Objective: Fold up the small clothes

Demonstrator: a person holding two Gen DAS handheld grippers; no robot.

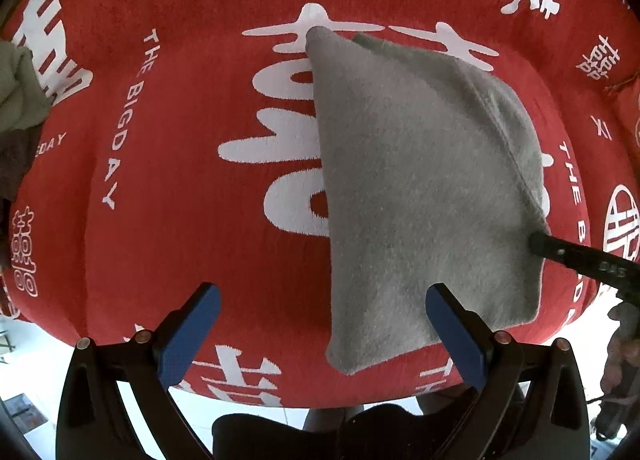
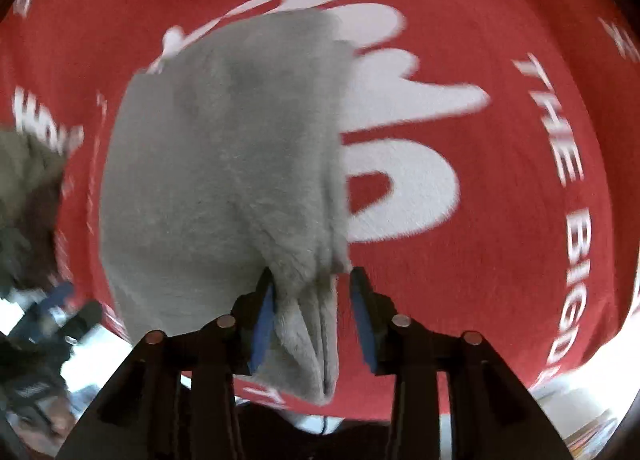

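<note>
The red cloth (image 1: 168,220) carries white woven print: "THE BIGDAY" runs at nine o'clock in the left wrist view, and "XI" with "THE BI…" at three o'clock. Large Chinese double-happiness characters fill its centre. In the right wrist view "THE BIGD…" curves at three o'clock.

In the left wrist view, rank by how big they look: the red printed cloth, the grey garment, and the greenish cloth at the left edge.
1. Red printed cloth, fills most of the view.
2. Grey garment.
3. Greenish cloth, cut off by the frame edge, so its full size is unclear.
</note>
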